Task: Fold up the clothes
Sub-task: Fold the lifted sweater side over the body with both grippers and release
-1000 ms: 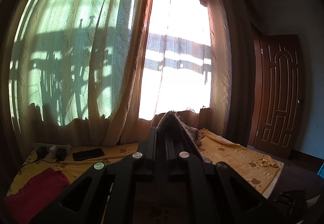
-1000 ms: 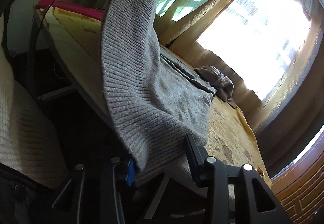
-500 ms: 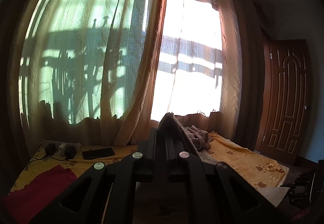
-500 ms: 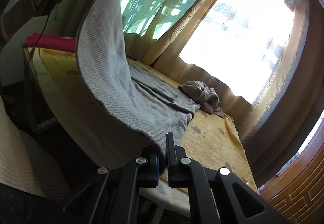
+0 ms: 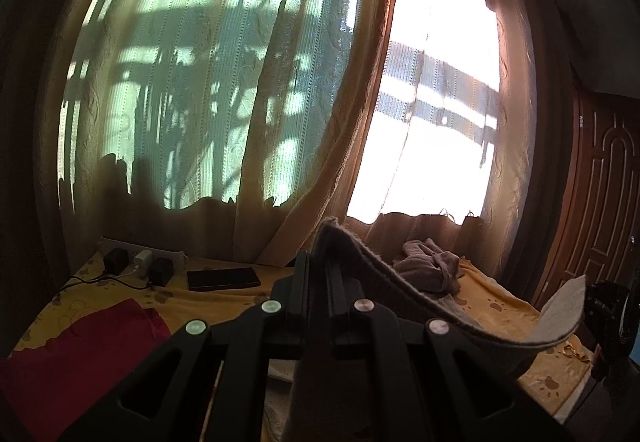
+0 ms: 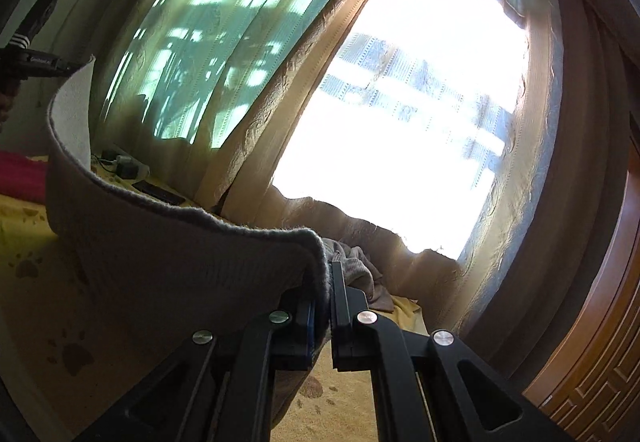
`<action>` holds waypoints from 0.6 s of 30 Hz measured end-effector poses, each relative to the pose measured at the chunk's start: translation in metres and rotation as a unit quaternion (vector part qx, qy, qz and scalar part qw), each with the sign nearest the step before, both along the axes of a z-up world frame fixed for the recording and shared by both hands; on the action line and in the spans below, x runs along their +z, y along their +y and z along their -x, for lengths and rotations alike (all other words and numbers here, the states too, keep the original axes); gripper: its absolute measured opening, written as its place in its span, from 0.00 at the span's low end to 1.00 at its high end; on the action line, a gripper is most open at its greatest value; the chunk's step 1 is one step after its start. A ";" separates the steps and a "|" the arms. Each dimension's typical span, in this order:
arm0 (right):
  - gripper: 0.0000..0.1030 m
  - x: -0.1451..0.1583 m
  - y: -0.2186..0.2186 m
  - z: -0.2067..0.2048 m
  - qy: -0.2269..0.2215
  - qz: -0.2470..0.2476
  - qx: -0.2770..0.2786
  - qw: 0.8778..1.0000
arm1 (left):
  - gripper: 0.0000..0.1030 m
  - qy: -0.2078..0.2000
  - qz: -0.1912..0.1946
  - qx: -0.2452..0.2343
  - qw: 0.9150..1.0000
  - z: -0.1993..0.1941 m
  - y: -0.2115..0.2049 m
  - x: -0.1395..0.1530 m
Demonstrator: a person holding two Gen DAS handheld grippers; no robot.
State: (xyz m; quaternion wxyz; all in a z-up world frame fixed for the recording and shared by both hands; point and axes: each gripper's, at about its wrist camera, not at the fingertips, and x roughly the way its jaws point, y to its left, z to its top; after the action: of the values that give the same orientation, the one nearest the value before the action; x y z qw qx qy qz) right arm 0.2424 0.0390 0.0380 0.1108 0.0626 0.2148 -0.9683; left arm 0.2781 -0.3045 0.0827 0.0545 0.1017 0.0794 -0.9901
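The left gripper [image 5: 318, 274] has its fingers pressed together on one edge of a grey knitted sweater [image 5: 400, 294]. The right gripper [image 6: 322, 282] pinches the opposite end of the same edge between its closed fingers.

Position of the sweater: it hangs raised above a bed covered by a yellow sheet [image 5: 492, 310] with paw prints. Its held edge sags in a curve between the two grippers. In the left wrist view, the edge runs from the gripper to the right, where the pale inner side of the fabric turns up. In the right wrist view, the edge runs left and up toward the left gripper, seen at the far left.

Other items on the bed:
- A crumpled grey garment [image 5: 430, 272] lies at the far side, near the curtains [image 5: 248, 82].
- A red cloth [image 5: 68, 358] lies at the near left.
- A power strip [image 5: 138, 262] with plugged chargers and a dark phone [image 5: 223, 279] lie at the far left, just beside each other.

A wooden door [image 5: 604, 202] stands at the right.
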 end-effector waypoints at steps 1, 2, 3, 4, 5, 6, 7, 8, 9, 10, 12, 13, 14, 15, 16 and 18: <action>0.05 0.003 -0.002 0.017 -0.005 0.002 -0.003 1.000 | 0.08 -0.004 -0.003 0.005 1.000 0.010 -0.005 -0.002; 0.05 0.005 -0.004 0.034 -0.009 0.002 -0.006 1.000 | 0.08 -0.008 -0.005 0.011 1.000 0.020 -0.010 -0.004; 0.05 0.007 -0.006 0.051 -0.015 0.000 -0.010 1.000 | 0.08 -0.013 -0.005 0.016 1.000 0.032 -0.014 -0.006; 0.05 0.007 -0.009 0.069 -0.022 -0.004 -0.014 1.000 | 0.08 -0.020 -0.005 0.021 1.000 0.046 -0.018 -0.008; 0.05 0.006 -0.012 0.088 -0.032 -0.008 -0.018 0.999 | 0.08 -0.026 -0.005 0.026 0.999 0.059 -0.023 -0.010; 0.05 0.004 -0.015 0.107 -0.041 -0.012 -0.023 0.999 | 0.08 -0.034 -0.004 0.031 0.999 0.074 -0.027 -0.012; 0.05 0.001 -0.018 0.127 -0.050 -0.015 -0.026 0.998 | 0.08 -0.043 -0.005 0.036 0.998 0.089 -0.032 -0.015; 0.05 -0.002 -0.020 0.147 -0.060 -0.016 -0.030 0.998 | 0.08 -0.053 -0.004 0.042 0.998 0.105 -0.037 -0.019; 0.05 -0.007 -0.020 0.168 -0.072 -0.014 -0.034 0.997 | 0.08 -0.065 0.000 0.049 0.997 0.122 -0.041 -0.023; 0.05 -0.012 -0.021 0.189 -0.086 -0.013 -0.039 0.995 | 0.08 -0.078 0.003 0.055 0.995 0.138 -0.046 -0.029; 0.05 -0.025 -0.024 0.229 -0.112 -0.013 -0.049 0.992 | 0.08 -0.111 0.003 0.062 0.992 0.164 -0.055 -0.049; 0.05 -0.032 -0.026 0.248 -0.125 -0.015 -0.055 0.991 | 0.08 -0.127 0.004 0.066 0.990 0.177 -0.060 -0.059; 0.05 -0.040 -0.028 0.265 -0.138 -0.017 -0.059 0.988 | 0.08 -0.143 0.004 0.069 0.987 0.190 -0.065 -0.068; 0.05 -0.050 -0.031 0.280 -0.154 -0.021 -0.061 0.986 | 0.08 -0.160 0.004 0.073 0.984 0.203 -0.069 -0.078; 0.05 -0.060 -0.034 0.294 -0.170 -0.024 -0.062 0.983 | 0.08 -0.176 0.004 0.077 0.981 0.216 -0.074 -0.088; 0.05 -0.080 -0.043 0.315 -0.200 -0.039 -0.062 0.977 | 0.08 -0.209 0.005 0.084 0.974 0.242 -0.083 -0.108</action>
State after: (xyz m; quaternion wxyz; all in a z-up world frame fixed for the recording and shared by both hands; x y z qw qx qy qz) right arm -0.0722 -0.0037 -0.0423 0.0890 0.2723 0.2218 -0.9321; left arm 0.0360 -0.3876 -0.0249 0.1531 0.2988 0.0698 -0.9394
